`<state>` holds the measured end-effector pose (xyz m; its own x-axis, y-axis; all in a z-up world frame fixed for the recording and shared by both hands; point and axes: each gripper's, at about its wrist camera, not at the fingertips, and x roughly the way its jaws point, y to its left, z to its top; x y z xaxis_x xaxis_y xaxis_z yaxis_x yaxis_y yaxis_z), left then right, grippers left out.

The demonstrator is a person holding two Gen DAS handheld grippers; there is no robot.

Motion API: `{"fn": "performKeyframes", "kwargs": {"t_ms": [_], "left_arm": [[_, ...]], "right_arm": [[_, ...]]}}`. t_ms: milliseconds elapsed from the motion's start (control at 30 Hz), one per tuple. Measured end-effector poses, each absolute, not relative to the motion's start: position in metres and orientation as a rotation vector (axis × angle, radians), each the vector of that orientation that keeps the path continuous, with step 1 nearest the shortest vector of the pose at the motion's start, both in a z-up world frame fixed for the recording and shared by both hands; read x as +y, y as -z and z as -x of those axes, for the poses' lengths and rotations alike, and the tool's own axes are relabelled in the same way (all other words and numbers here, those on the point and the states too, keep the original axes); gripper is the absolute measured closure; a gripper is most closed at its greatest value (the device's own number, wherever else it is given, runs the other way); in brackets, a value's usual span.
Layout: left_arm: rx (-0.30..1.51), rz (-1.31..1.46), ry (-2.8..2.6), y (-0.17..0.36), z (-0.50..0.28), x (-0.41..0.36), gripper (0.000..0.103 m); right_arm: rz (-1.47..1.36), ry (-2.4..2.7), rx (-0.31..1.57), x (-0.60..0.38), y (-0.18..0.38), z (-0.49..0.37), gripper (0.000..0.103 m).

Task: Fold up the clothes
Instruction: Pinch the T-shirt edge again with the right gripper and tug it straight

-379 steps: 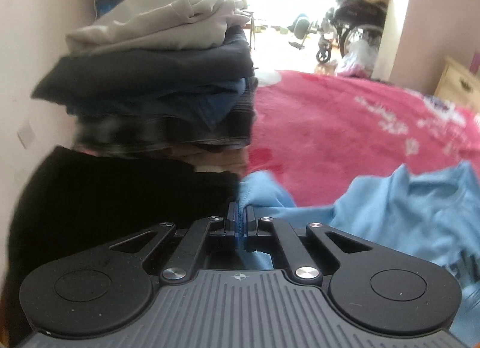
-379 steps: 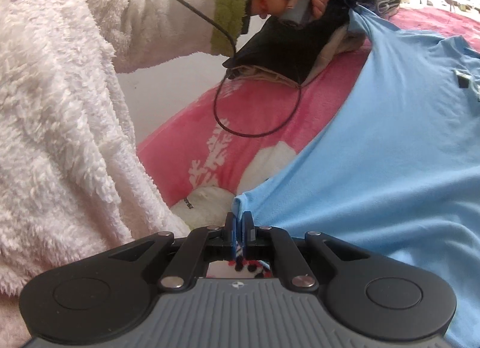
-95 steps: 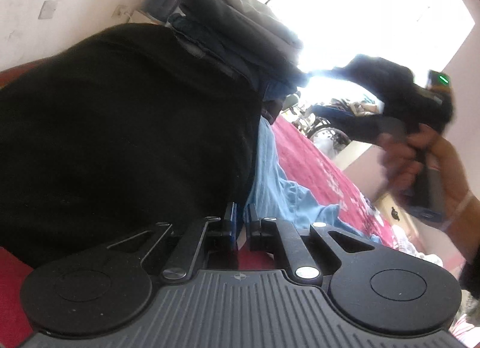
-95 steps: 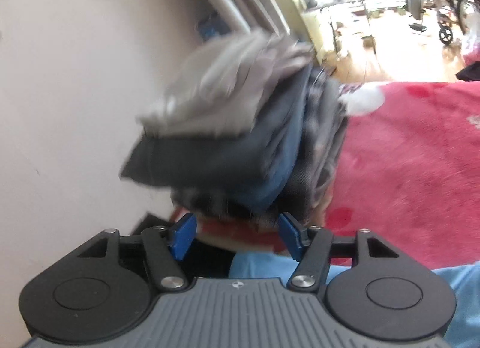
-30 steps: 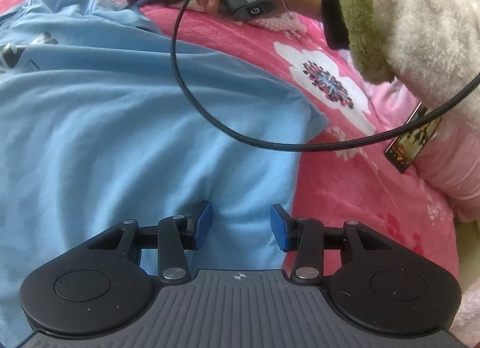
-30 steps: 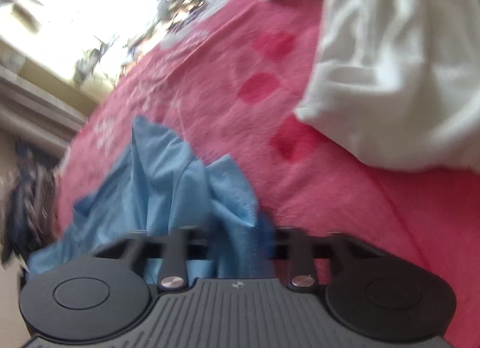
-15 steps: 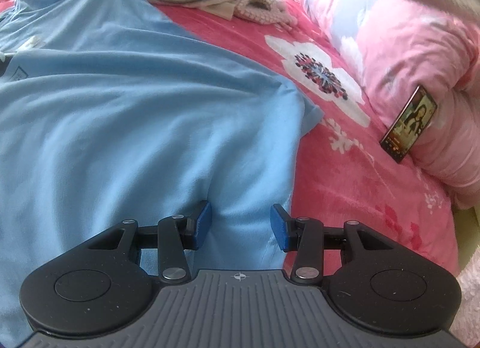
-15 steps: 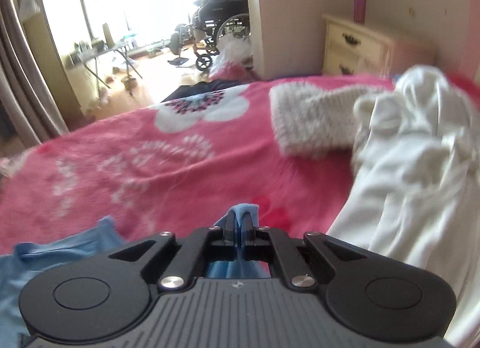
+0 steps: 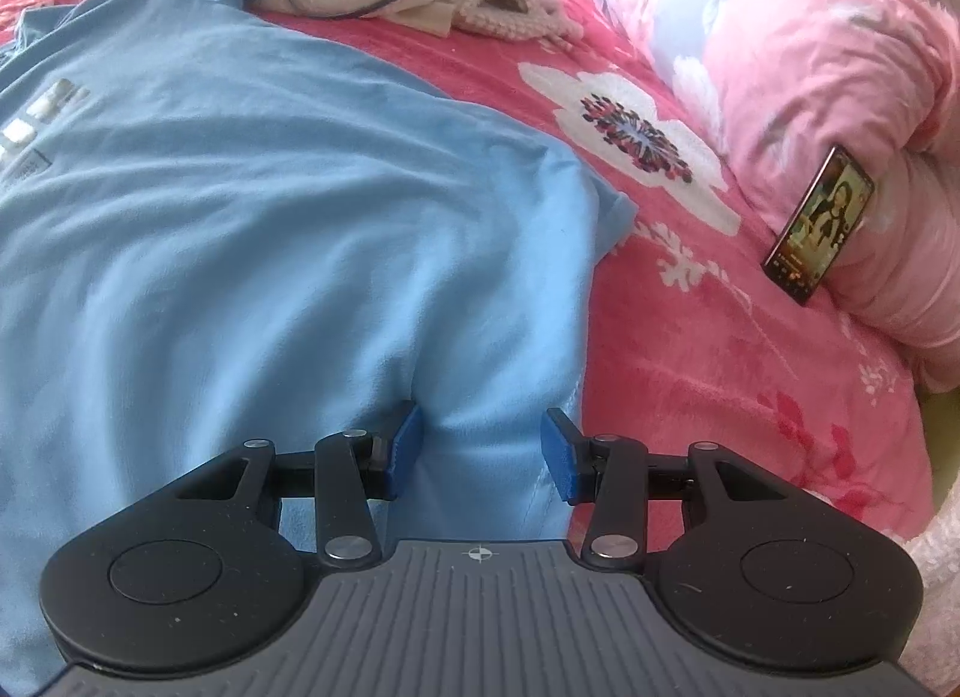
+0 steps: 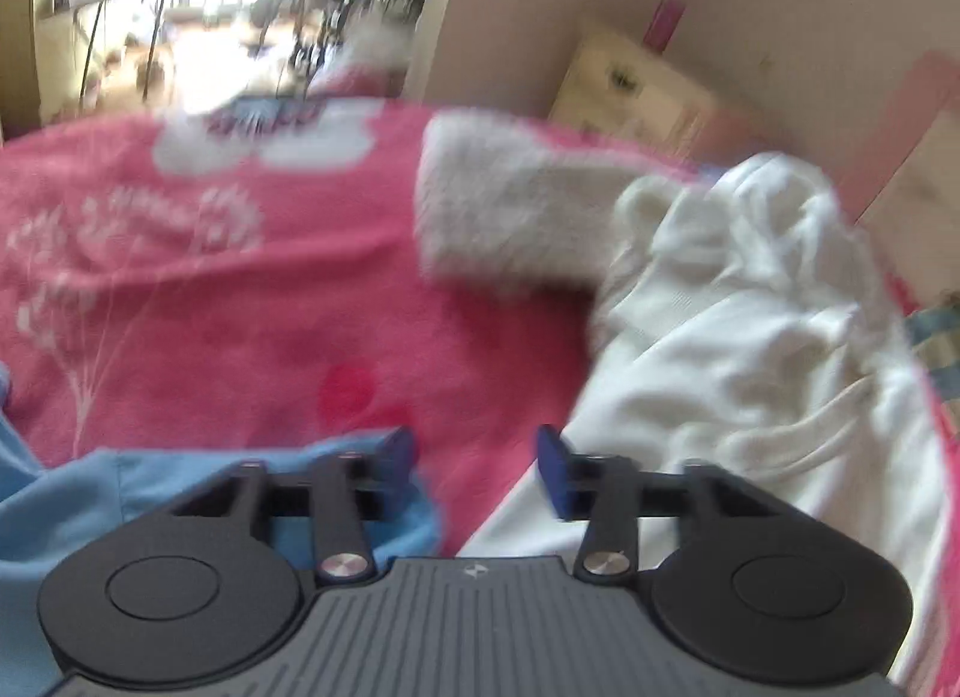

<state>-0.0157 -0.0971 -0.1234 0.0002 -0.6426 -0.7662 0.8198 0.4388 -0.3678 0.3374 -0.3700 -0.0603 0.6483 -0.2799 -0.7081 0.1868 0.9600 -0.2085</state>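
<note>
Blue T-shirt (image 9: 270,205), print (image 9: 36,120) unreadable, under spread left tool (image 9: 480,451).

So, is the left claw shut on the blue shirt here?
No, the left claw is open, its pads apart over the blue shirt.

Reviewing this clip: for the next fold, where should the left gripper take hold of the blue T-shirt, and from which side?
Judging by the pose, the blue T-shirt lies flat. Its hem edge sits between the open left gripper fingers, so pinch there, coming in low from the near side.

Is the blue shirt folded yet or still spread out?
Spread out. The blue shirt lies flat on the pink blanket, sleeve out, no fold visible; its left part is out of view.
</note>
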Motion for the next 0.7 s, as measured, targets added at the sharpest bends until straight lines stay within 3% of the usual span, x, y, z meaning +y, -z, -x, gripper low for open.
{"fn": "performKeyframes", "kwargs": {"t_ms": [167, 467, 700], "left_arm": [[1.068, -0.214, 1.166, 0.123, 0.015, -0.099, 0.058], [1.039, -0.256, 1.169, 0.118, 0.021, -0.102, 0.056], [1.028, -0.295, 1.185, 0.111, 0.025, -0.104, 0.056]], "right_arm": [[-0.173, 0.128, 0.695, -0.411, -0.007, -0.269, 0.05], [-0.483, 0.006, 0.876, -0.45, -0.028, -0.058, 0.049], [-0.649, 0.106, 1.032, -0.463, 0.06, 0.07, 0.049]]}}
